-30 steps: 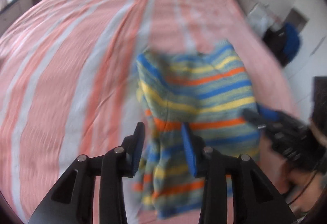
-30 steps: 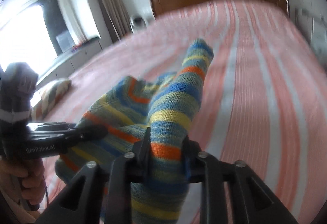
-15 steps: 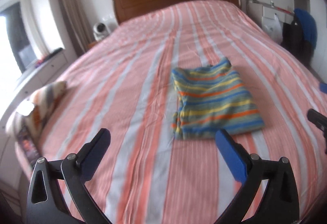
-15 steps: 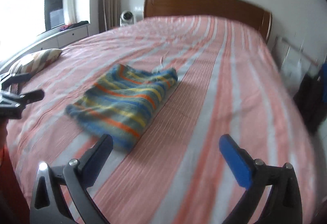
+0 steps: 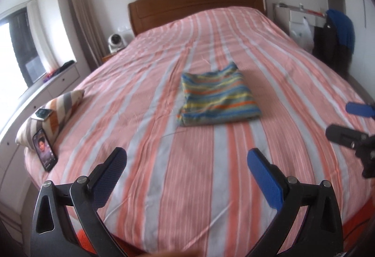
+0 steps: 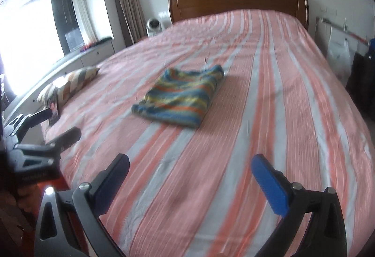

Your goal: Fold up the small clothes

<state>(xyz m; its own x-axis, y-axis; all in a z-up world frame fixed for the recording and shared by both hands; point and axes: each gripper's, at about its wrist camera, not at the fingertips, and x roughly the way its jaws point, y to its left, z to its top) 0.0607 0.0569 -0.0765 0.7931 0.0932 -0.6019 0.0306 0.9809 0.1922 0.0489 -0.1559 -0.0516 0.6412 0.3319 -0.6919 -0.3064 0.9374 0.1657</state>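
- Striped knit top (image 5: 219,98) sits folded flat mid-bed on the pink striped bedspread (image 5: 187,163).
- Left gripper (image 5: 185,165) hangs near the foot end, fingers spread wide, empty.
- Right gripper (image 6: 191,171) same deal, gaping, well apart from the top.

Both wrist views look from the foot of the bed (image 5: 187,186) toward the headboard (image 6: 236,1), sharing the folded garment (image 5: 219,98)
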